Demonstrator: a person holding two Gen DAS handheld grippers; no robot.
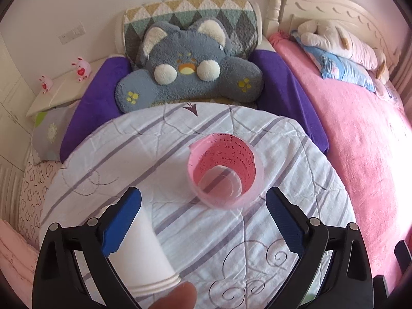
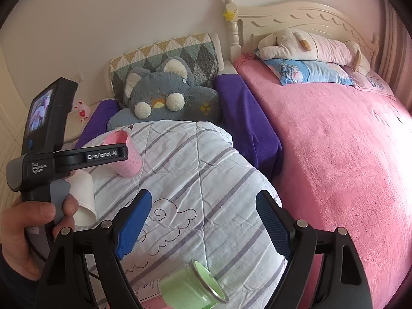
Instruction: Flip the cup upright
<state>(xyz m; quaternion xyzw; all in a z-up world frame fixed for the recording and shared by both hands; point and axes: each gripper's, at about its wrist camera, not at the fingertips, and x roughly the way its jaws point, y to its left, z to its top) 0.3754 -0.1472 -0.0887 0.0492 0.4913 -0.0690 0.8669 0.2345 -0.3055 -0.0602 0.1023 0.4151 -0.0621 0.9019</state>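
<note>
Pink cup upright on quilt; white cup inverted beside left tool, wide, empty. Right tool wide. Next: grasp white cup.

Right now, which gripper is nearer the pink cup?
Left. The left gripper is open just short of the pink cup; the right gripper is open farther back, over the striped quilt.

Pink translucent cup stood upright on the striped quilt, mouth up – dark handwriting visible on its inner wall, small spout at rim. Positioned ahead of the left gripper's open fingers, between them and slightly right of centre – not touching either.
</note>
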